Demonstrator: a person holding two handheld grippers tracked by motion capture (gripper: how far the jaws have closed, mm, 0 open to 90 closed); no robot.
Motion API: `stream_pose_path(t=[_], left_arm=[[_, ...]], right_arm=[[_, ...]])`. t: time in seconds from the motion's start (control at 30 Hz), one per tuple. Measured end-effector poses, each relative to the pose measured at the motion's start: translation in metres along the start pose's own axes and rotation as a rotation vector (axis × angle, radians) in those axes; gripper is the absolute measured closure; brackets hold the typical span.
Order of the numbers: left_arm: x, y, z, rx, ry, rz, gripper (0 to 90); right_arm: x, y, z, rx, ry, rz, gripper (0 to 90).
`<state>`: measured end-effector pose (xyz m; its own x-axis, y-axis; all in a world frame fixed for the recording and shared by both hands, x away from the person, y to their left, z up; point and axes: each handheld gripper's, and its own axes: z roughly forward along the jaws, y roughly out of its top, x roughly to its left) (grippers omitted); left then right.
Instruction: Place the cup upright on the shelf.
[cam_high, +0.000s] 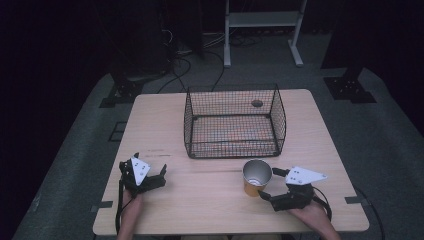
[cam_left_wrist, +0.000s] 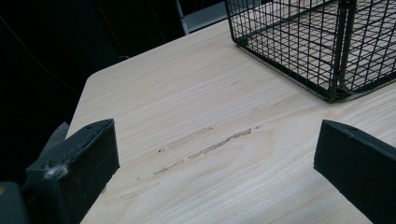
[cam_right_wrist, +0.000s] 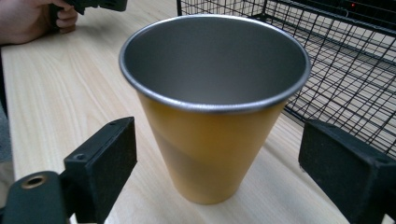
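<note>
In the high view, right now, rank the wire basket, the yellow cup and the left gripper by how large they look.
1. wire basket, plainly the largest.
2. and 3. left gripper and yellow cup: the gripper spreads a bit wider, but they look close in size, so I won't rank them firmly.

Matt metal cup (cam_right_wrist: 212, 116); smooth wooden table (cam_high: 165, 130); wire basket (cam_high: 234, 122).

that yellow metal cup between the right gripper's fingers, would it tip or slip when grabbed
The yellow tapered cup with the bare metal inside looks rigid, so it should probably not crush. Its base is narrower than its rim, so a push near the top could tip it. The smooth slanted wall may slide upward out of the right gripper's black fingers; they stand apart from it now.
</note>
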<state>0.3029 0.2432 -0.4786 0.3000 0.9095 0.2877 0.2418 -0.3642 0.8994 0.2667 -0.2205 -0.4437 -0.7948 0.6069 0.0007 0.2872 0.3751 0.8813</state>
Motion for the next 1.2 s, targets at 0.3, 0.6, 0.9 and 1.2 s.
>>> stream_pose_path(t=[0.3,0.6,0.9,1.2], left_arm=[[0.000,0.000,0.000,-0.002,-0.002,-0.002,0.0],[0.000,0.000,0.000,-0.002,-0.001,-0.002,0.0],[0.000,0.000,0.000,-0.003,-0.001,-0.002,0.0],[0.000,0.000,0.000,-0.002,0.000,-0.002,0.0]], right_arm=[[0.002,0.007,0.012,0.012,-0.014,-0.011,9.1],[0.004,0.016,0.027,0.016,-0.019,-0.032,9.0],[0.003,0.018,0.030,-0.002,0.004,-0.022,12.5],[0.001,0.022,0.028,0.003,0.020,-0.010,12.6]])
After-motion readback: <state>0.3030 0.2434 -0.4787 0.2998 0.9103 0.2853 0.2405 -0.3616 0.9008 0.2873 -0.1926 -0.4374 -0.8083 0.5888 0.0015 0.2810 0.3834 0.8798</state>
